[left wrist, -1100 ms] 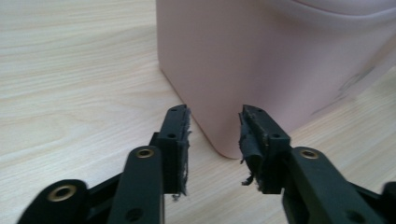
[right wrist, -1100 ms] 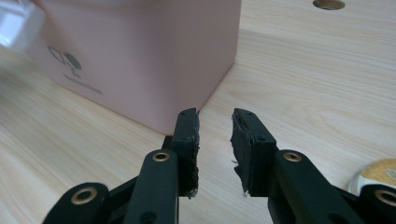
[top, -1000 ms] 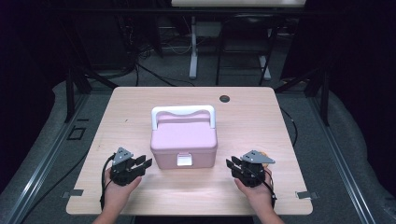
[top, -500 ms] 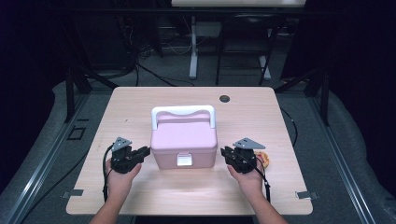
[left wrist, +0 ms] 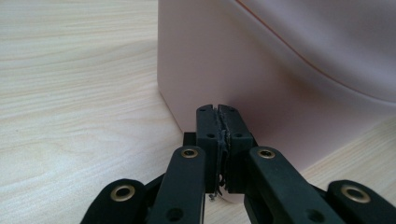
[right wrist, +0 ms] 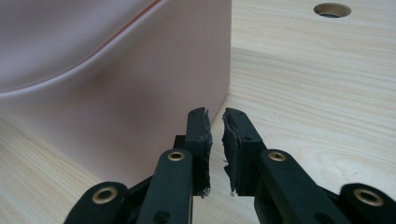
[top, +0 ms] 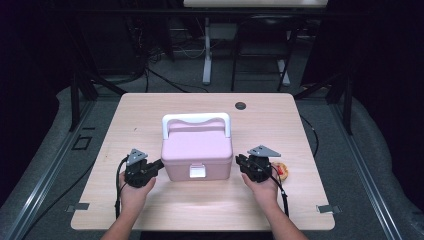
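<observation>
Centrally, nearer the front edge of the wooden table (top: 150,107), a pink lidded box (top: 197,152) with a white handle (top: 196,120) is seen. The left gripper (top: 157,165) is held just beside the box's left wall, its jaws pressed together on nothing. The right gripper (top: 241,161) is held just beside the right wall, jaws slightly parted and empty. A small orange object (top: 281,171) is partly hidden behind the right hand (top: 262,187).

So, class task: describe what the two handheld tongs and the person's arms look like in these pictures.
Both the left tongs and the right tongs are black, each topped by a grey three-cornered plate and trailing a black cable. Up close, their jaws are black bars with brass-coloured rivets and worn, ragged pads. The forearms are bare; no sleeves show.
</observation>
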Action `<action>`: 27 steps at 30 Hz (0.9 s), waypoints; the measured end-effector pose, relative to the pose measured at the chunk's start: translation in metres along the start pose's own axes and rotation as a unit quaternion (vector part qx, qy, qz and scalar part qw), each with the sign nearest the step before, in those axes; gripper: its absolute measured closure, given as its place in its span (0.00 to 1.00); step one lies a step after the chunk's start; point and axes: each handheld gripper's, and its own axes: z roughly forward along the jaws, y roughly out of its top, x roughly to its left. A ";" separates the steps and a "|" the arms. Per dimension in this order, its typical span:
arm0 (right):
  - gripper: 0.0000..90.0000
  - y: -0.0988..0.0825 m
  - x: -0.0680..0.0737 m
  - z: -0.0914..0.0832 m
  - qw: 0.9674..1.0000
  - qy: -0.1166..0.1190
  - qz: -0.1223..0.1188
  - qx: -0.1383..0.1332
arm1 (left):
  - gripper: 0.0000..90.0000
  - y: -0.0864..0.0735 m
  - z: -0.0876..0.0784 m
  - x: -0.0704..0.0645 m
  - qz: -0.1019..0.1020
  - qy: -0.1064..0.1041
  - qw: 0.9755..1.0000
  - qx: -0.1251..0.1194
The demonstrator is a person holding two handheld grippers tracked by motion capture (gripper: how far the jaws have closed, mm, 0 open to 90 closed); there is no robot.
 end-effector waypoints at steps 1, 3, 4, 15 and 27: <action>0.89 0.000 0.001 0.001 1.000 0.000 0.001 0.000 | 0.98 0.000 0.000 0.000 0.001 -0.002 1.000 -0.002; 0.90 0.001 0.003 0.003 1.000 0.005 0.001 -0.001 | 0.99 -0.001 -0.001 -0.001 0.006 -0.004 1.000 -0.003; 0.90 0.001 0.005 0.003 1.000 0.007 -0.003 -0.001 | 0.99 -0.002 -0.001 0.000 0.009 -0.004 1.000 -0.003; 1.00 -0.001 0.018 0.002 1.000 -0.001 -0.022 -0.001 | 1.00 -0.002 -0.004 -0.007 0.026 0.004 1.000 0.003; 1.00 0.002 0.018 -0.010 0.999 -0.008 -0.021 0.033 | 1.00 0.001 -0.009 -0.019 0.049 -0.003 0.998 0.028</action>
